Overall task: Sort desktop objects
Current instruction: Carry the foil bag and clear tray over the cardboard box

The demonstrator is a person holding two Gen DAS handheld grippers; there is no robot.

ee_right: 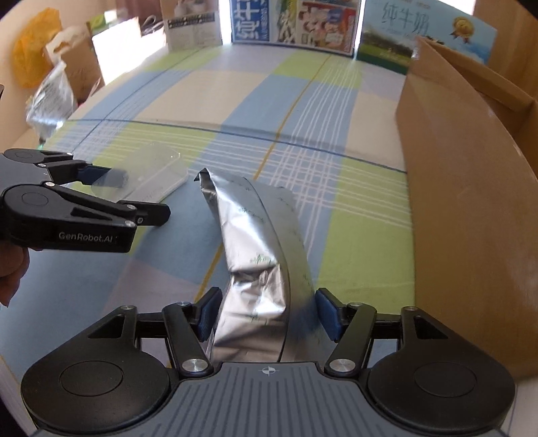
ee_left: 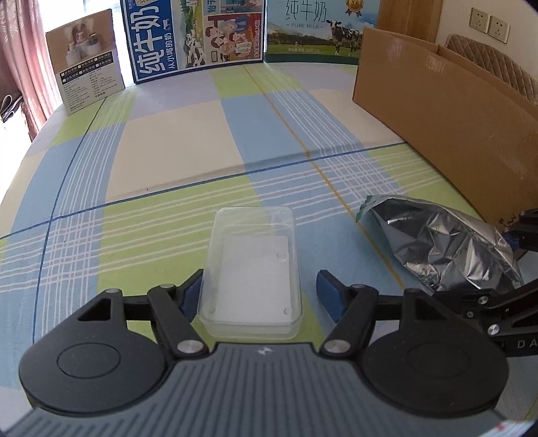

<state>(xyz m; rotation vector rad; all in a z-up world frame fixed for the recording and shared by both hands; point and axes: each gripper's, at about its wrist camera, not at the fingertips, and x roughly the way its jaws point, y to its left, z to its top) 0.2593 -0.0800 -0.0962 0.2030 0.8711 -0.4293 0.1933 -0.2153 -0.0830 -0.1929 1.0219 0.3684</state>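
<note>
A clear plastic box (ee_left: 255, 269) lies flat on the checked tablecloth (ee_left: 175, 151), between the fingers of my left gripper (ee_left: 260, 295). Its left pad sits at the box's edge and the right pad stands clear of it, so the jaws are open. To the right lies a crumpled silver foil bag (ee_left: 447, 245). In the right wrist view this foil bag (ee_right: 259, 242) runs between the fingers of my right gripper (ee_right: 268, 314), which is open with its pads close to the bag's sides. The left gripper (ee_right: 146, 195) and the clear box (ee_right: 158, 171) show at the left there.
An open cardboard box (ee_left: 437, 111) stands along the right side of the table, close to the foil bag. Milk cartons (ee_left: 322, 30) and a small printed box (ee_left: 87, 60) line the far edge. Beyond the table's left edge sit a yellow bag (ee_right: 33, 50) and a clear bag (ee_right: 50, 97).
</note>
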